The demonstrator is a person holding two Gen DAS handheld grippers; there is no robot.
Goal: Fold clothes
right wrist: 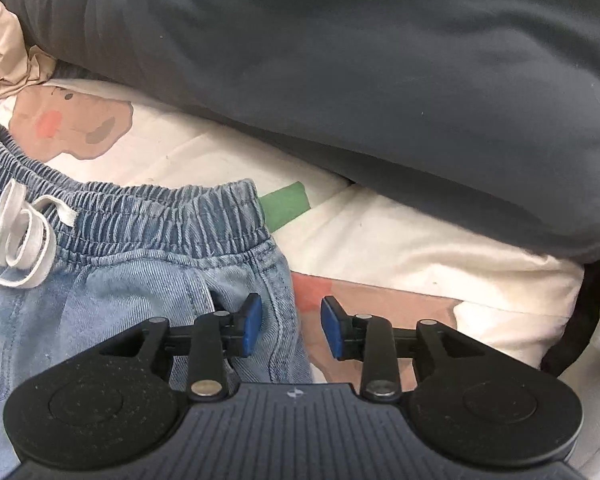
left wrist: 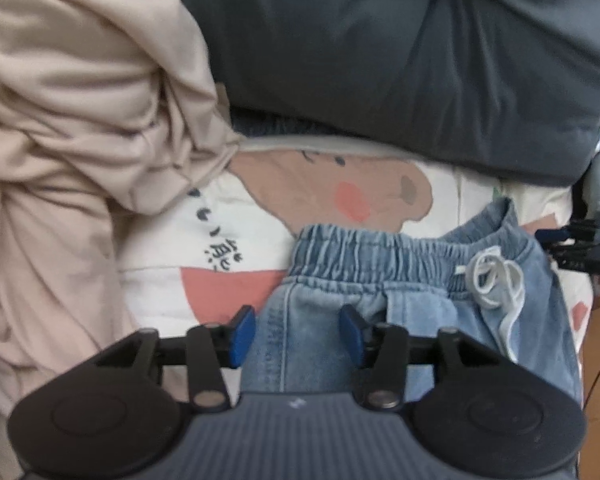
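While the denim shorts (left wrist: 400, 300) lie waistband-up on the cartoon-print bedsheet (right wrist: 380, 232), the left gripper (left wrist: 298, 330) and right gripper (right wrist: 291, 330) both hang released over the side hems, a grey pillow (right wrist: 340, 80) just behind

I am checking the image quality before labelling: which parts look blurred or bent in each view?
Left wrist view: the beige garment and dark grey bedding look soft, and the edges curve from the fisheye. Right wrist view: sharper, the jeans waistband ribs read clearly; lighting is even, without glare.
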